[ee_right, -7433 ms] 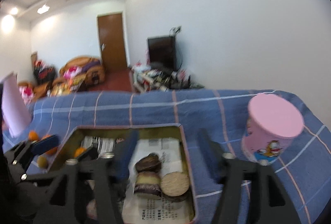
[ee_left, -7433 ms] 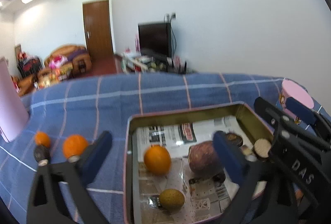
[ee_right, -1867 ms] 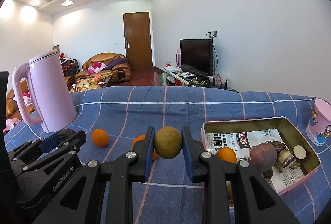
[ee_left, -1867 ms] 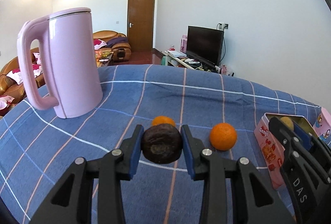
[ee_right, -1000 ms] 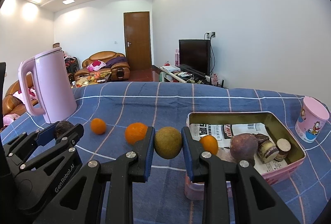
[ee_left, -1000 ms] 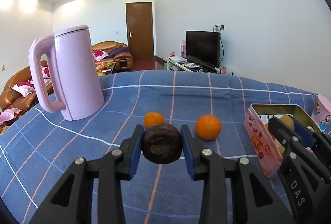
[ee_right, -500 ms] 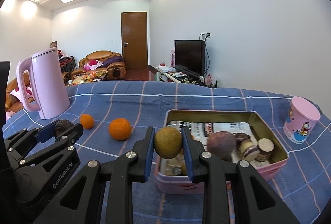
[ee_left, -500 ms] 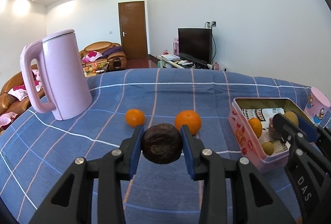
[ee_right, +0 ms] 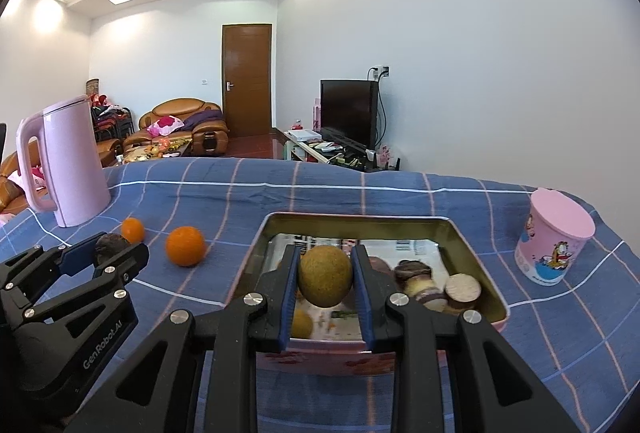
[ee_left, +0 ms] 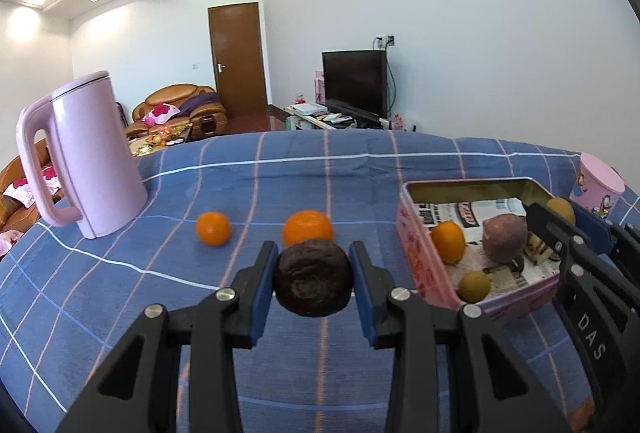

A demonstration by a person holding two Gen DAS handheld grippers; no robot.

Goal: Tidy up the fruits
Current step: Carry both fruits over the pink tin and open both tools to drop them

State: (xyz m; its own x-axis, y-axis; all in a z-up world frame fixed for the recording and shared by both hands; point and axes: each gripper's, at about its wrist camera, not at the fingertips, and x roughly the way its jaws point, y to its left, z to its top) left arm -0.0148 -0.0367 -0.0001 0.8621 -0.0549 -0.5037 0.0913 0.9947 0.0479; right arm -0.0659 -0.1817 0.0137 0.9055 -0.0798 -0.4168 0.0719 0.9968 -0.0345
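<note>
My left gripper (ee_left: 313,283) is shut on a dark brown wrinkled fruit (ee_left: 312,283), held above the blue checked cloth left of the pink tin (ee_left: 416,265). My right gripper (ee_right: 325,283) is shut on a green-brown round fruit (ee_right: 325,277), held over the near part of the tin (ee_right: 476,245). Inside the tin lie an orange (ee_left: 448,242), a purple-brown fruit (ee_left: 505,238), a small green fruit (ee_left: 474,286) and small round cakes (ee_right: 460,289) on newspaper. Two oranges (ee_left: 213,229) (ee_left: 307,225) rest on the cloth.
A tall pink kettle (ee_left: 84,161) stands at the far left of the table. A pink cartoon cup (ee_right: 554,241) stands right of the tin. Beyond the table are sofas, a door and a television.
Both grippers have moved right with their fruits. The tin has come nearer in both views, and the right gripper's fruit is now over it.
</note>
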